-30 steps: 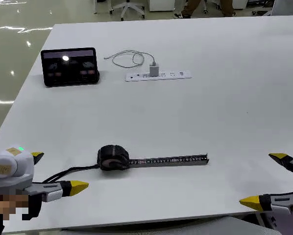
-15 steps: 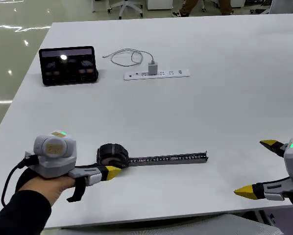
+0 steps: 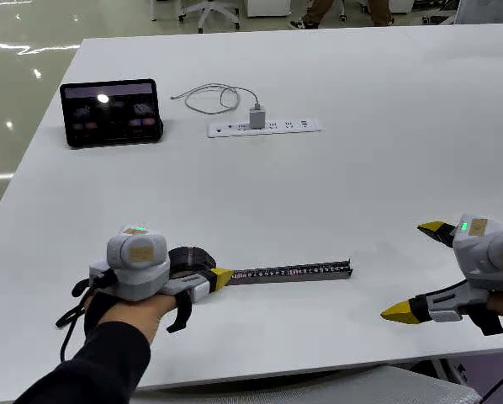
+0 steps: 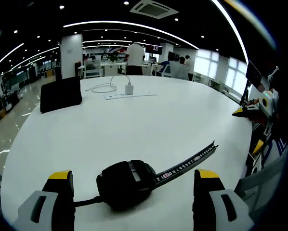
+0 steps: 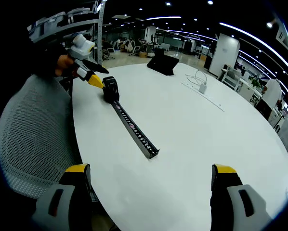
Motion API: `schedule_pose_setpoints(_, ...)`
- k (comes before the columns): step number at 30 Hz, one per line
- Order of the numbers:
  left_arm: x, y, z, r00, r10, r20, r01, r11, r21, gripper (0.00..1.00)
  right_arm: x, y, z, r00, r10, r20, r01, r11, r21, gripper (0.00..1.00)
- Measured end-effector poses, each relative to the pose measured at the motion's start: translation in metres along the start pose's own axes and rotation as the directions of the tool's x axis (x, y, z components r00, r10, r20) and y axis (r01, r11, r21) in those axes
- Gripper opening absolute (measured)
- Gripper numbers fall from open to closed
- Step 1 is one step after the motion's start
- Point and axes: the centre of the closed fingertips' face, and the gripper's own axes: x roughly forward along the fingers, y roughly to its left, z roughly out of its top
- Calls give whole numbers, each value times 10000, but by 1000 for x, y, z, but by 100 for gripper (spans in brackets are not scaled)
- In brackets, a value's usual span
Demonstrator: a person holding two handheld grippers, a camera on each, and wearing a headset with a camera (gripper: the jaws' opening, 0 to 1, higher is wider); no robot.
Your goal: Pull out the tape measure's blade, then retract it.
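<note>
1. Tape measure case [image 3: 191, 259] at the near left of the bench [image 3: 336, 185]. Blade [image 3: 289, 271] already drawn out, running flat along the bench to the right and ending in a hooked tip [image 3: 349, 268].
2. Left gripper [image 4: 133, 175] released, jaws spread wide with the case sitting between them; no clear contact on either side.
3. Right gripper [image 3: 414, 270] also released and empty, at the near right, well apart from the tip.
4. Probably a compact, fairly dense case with a hard, smooth shell, so apt to skid on the slick bench if pushed from one side only. Best clamped squarely across its two broad faces, away from the blade slot and clear of the black cord [image 4: 86, 201] trailing from its back.
5. Blade likely thin, springy steel: stiff along its curve, quick to buckle if bent, sharp at the edges. Best pinched flat at or just behind the tip, not mid-length.
6. Main risk on retraction, as a judgement: spring snapping the blade home and whipping the tip. Worth holding the case firm and guiding the blade back.
</note>
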Motion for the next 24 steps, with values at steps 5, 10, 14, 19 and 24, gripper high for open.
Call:
schedule_pose_setpoints(5,10,-9,-6,9996,-69,280,81,9990,-438,100,11,2,2,9987,411,-291,-420,9986,-324,100)
schedule_pose_setpoints(10,16,1,-15,9996,279,-4,-278,9992,285,100,21,1,5,9962,681,-537,-710,9960,-546,100)
schedule_pose_setpoints(14,15,0,-14,9995,299,93,-302,9989,368,100,31,0,7,9910,984,-902,-1078,9886,-1055,100)
schedule_pose_setpoints(19,18,-3,-11,9993,81,372,-96,9992,384,100,43,3,9,9783,1623,-1290,-1836,9673,-1749,100)
schedule_pose_setpoints(24,16,7,-7,9979,310,577,-310,9995,-26,100,58,2,11,9634,1914,-1875,-2320,9460,-2264,100)
